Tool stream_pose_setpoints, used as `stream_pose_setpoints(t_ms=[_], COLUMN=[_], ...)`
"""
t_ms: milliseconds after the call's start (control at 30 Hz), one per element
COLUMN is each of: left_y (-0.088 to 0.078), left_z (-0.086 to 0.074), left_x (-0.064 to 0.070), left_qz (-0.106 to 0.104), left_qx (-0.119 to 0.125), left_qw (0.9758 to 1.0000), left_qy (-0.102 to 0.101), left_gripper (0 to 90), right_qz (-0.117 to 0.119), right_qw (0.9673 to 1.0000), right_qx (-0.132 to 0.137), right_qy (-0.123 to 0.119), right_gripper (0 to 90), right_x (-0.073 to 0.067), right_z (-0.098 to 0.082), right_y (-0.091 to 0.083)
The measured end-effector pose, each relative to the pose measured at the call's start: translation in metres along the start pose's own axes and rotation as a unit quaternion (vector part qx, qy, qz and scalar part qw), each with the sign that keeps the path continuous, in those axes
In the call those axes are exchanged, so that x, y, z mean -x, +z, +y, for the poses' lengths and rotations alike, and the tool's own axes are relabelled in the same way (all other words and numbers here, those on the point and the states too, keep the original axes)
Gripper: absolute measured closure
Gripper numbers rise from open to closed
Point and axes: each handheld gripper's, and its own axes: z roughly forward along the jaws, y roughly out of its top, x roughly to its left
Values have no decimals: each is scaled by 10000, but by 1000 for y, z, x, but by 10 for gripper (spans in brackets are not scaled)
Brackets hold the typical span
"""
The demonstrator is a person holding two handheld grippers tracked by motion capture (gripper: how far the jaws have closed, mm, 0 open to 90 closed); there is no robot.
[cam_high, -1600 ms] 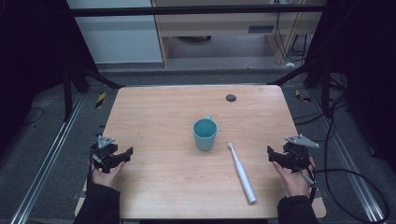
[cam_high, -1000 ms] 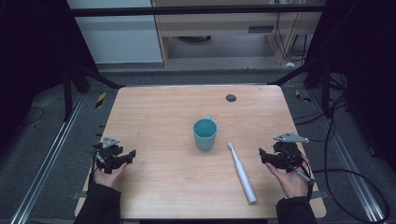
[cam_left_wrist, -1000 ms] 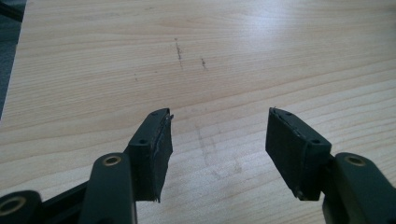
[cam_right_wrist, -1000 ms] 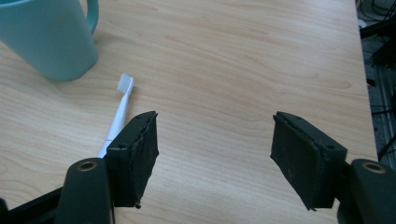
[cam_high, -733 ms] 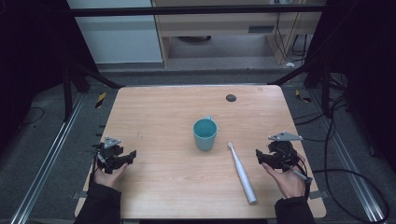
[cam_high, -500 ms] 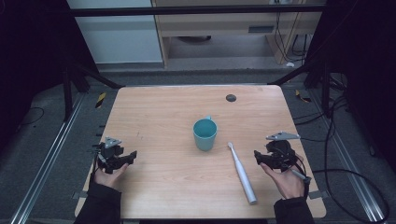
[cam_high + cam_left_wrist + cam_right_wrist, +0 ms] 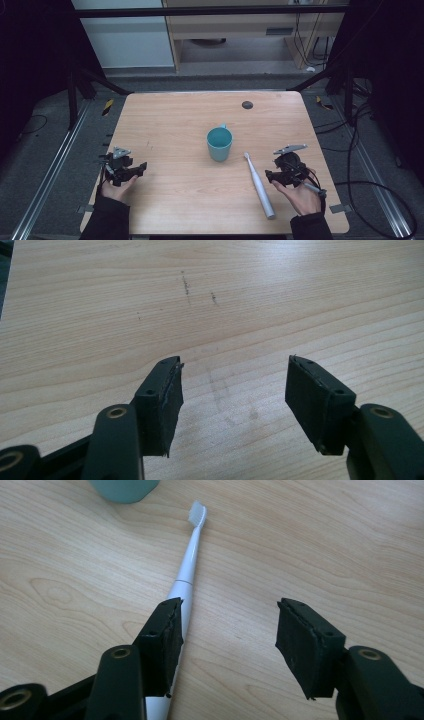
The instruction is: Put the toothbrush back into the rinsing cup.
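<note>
Where the desk (image 7: 165, 115) carries items: teal cup (image 7: 219, 143) mid-desk; white toothbrush (image 7: 258, 184) beside right claw (image 7: 272, 176), agape; left claw (image 7: 140, 168) near left edge, agape, empty.

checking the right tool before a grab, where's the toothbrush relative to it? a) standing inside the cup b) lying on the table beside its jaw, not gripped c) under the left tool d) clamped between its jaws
b: the toothbrush lies flat on the table, running past one jaw of the open right tool, outside the gap.

Black fingers (image 7: 161, 400) — dark sleeves (image 7: 107, 217).
</note>
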Motion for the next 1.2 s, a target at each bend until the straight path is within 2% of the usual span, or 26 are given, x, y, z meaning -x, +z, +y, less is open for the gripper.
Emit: stream_pose_setpoints(t_ms=[333,667,867,1200], left_y=[0,1,1,1], left_z=[0,0,0,0], left_x=[0,0,0,0], left_qz=[-1,-9,-14,-4], left_qx=[-31,-44,-63,-78], left_qw=[10000,10000,10000,10000], left_qy=[13,16,25,46], left_gripper=[393,391,390,390], right_qz=[153,288,393,439], right_qw=[9997,9986,9970,9939], right_qx=[-205,-433,-665,-1012], right_qy=[-42,63,30,32], right_gripper=[461,509,538,550], right_x=[-7,-15,-19,-23], right_z=[-2,-3,-4,-6], right_y=[9,15,20,30])
